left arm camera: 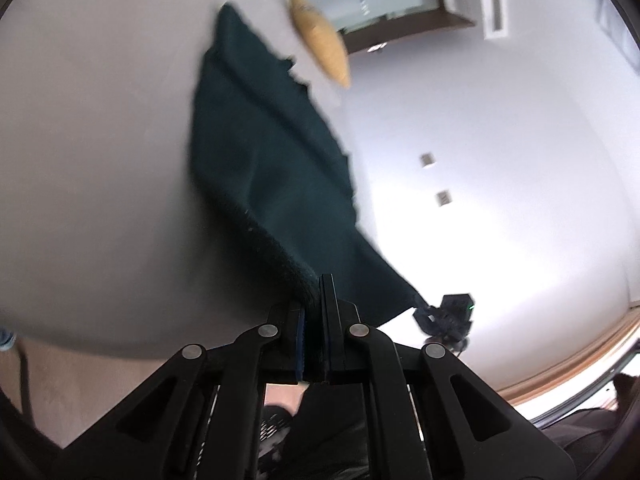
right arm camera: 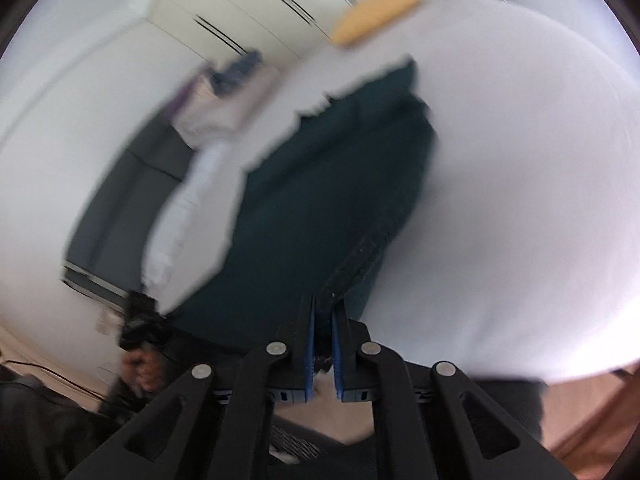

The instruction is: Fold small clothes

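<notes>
Left claw (left arm camera: 316,292) is clenched on a ribbed hem corner of the dark green garment (left arm camera: 260,160); fabric is pinched between the two black fingers, with no gap visible between them. The claw points slightly downward over the white surface (left arm camera: 100,160), which may be a bed or a tabletop, cannot tell which. From the grip the garment stretches away, its far end resting on the surface near a yellow pillow (left arm camera: 320,36).

Right claw (right arm camera: 323,308) is also clamped on the same dark green garment (right arm camera: 320,184), at its ribbed edge (right arm camera: 360,256); the blue pads (right arm camera: 310,344) are nearly together with cloth caught at the tips. It tilts down more steeply toward the surface. The garment hangs and spreads forward from the tips, with its far part lying on the white surface (right arm camera: 520,180).

Each wrist view shows the other claw at the far corner of the cloth: the right one in the left view (left arm camera: 444,316), the left one in the right view (right arm camera: 140,320), with a hand (right arm camera: 140,368) gripping below it. The cloth spans between the two claws, the near edge off the surface. The yellow pillow (right arm camera: 376,12) sits at the far edge. Both views are motion-blurred. A pale folded pile (right arm camera: 216,108) sits off to the left in the right view, details unclear.
</notes>
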A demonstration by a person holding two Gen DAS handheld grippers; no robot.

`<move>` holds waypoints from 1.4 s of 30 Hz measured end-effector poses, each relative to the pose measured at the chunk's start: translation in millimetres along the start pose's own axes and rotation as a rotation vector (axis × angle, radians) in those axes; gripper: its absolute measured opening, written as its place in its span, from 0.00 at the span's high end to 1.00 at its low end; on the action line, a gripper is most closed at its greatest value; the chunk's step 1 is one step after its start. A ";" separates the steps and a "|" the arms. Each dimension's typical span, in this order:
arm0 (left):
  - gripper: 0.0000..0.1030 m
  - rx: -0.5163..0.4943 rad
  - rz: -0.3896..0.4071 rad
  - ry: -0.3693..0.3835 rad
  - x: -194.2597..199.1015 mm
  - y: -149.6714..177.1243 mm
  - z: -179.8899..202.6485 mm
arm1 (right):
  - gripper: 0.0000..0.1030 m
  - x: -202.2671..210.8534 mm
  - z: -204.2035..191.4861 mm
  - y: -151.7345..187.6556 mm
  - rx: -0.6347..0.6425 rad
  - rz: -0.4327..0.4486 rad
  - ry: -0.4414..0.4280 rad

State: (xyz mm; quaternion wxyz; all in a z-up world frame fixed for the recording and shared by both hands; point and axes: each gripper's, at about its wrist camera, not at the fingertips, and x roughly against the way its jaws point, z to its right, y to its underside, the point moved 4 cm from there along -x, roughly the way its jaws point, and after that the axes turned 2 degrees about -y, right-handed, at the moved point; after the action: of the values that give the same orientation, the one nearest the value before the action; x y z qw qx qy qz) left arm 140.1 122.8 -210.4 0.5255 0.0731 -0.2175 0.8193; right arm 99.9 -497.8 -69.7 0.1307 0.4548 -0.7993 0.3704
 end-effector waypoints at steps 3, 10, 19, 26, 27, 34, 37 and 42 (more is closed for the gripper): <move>0.96 -0.016 0.046 0.042 5.4 -18.1 13.5 | 0.92 -2.2 -7.6 -19.5 -0.020 0.059 -0.056; 0.96 -0.021 0.090 0.088 3.9 -58.5 25.9 | 0.92 -30.6 -11.2 -60.0 -0.053 0.109 -0.086; 0.96 0.008 0.151 0.067 -20.2 -135.1 23.2 | 0.92 -68.3 14.9 -137.6 -0.158 0.213 -0.054; 0.96 0.041 0.191 0.014 -67.9 -244.7 7.4 | 0.92 -118.1 47.2 -223.1 -0.221 0.277 0.008; 0.96 0.048 0.191 0.003 -77.7 -261.1 3.6 | 0.92 -125.3 50.2 -232.6 -0.217 0.277 0.019; 0.96 0.062 0.188 -0.105 -145.1 -348.9 -32.2 | 0.92 -192.1 89.8 -293.0 -0.240 0.253 0.129; 0.95 0.067 0.136 -0.241 -177.3 -372.7 -65.1 | 0.89 -217.2 124.2 -303.6 -0.302 0.240 0.210; 0.76 0.222 0.151 -0.227 -167.9 -372.5 -115.4 | 0.56 -233.8 147.4 -296.5 -0.304 0.237 0.268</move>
State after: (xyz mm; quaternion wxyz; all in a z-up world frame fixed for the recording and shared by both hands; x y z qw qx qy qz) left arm 558.6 165.0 -268.0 0.4231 0.2061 -0.1882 0.8620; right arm 492.2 -547.7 -158.9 0.2584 0.2797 -0.8691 0.3157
